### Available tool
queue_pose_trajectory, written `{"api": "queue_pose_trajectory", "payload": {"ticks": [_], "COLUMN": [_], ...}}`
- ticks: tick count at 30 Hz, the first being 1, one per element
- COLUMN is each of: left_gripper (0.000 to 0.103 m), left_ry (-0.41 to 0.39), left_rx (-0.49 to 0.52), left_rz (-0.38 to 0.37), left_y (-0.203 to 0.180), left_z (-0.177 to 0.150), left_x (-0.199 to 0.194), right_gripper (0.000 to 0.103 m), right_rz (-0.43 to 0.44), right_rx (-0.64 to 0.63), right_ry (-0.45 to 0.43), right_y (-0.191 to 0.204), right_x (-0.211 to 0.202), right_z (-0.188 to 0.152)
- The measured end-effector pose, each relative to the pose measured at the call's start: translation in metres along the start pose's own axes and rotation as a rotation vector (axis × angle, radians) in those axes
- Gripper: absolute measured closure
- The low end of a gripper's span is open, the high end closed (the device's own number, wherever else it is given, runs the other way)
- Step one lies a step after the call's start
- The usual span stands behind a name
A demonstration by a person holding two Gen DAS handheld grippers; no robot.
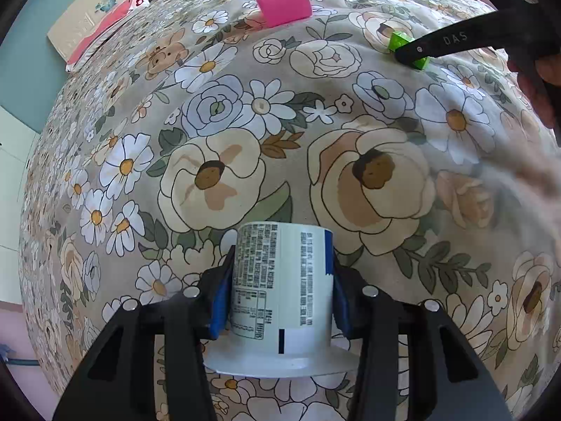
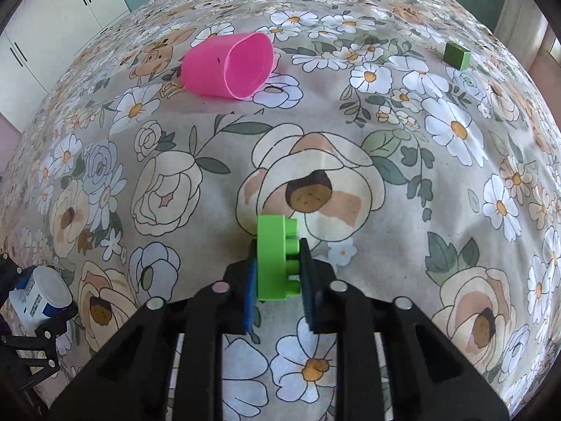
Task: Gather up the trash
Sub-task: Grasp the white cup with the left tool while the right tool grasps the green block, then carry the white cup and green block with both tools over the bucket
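Both tongs loaded on the flowered bedspread

Left gripper [image 1: 280, 280]: pads clamped on white tub [image 1: 280, 280], near centre, ready for lifting. Right gripper [image 2: 277, 266]: pinched tight on green brick [image 2: 275, 263]. Uncollected: pink cup [image 2: 229, 68] far left; dark green block [image 2: 457, 55] far right.

Soft, even daylight fills both fisheye views, the floral bedspread [image 1: 245, 112] bulging and darkening toward the round black edges, shadows faint, a sleeve [image 1: 526, 182] smeared with motion blur at right in the left wrist view, everything else sharp.
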State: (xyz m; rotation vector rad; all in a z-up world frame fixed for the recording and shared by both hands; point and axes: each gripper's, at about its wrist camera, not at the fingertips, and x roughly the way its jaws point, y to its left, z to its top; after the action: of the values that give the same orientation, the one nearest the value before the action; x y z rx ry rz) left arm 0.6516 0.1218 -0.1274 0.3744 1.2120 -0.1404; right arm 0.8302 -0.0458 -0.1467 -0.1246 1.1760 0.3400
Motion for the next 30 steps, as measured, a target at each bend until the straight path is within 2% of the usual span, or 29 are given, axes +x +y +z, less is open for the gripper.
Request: {"api": "queue_pose_trajectory", "payload": {"ticks": [6,11,17,21,30], "left_gripper": [0.055,0.055,0.055,0.055,0.055], "left_ry": [0.003,-0.046,-0.157,-0.239,-0.420], "left_rx": [-0.141,-0.251,-0.330,-0.345,-0.388], "left_rz": [0.009,0.029,0.055,0.082,0.123], "left_y": [0.009,0.020,0.027,0.018,-0.009], "left_z": [-0.014,-0.022,-0.031,-0.043,-0.093], "left_x": [-0.020,-0.067,-0.149,-0.213,-0.355], "right_gripper": [0.081,0.081,0.081,0.081,0.081], "right_rz": [-0.004,-0.012,-0.041,-0.058,-0.088], "right_rx": [0.006,-0.004,-0.032,-0.054,-0.108], "right_ry": [-0.020,-0.080,-0.198,-0.285,-0.461], "right_y": [0.007,0.014,0.028,0.040,0.072], "right_x": [-0.031,-0.091,-0.197,-0.277,-0.444], "right_z": [-0.018,-0.032,-0.048,-0.066,-0.135]}}
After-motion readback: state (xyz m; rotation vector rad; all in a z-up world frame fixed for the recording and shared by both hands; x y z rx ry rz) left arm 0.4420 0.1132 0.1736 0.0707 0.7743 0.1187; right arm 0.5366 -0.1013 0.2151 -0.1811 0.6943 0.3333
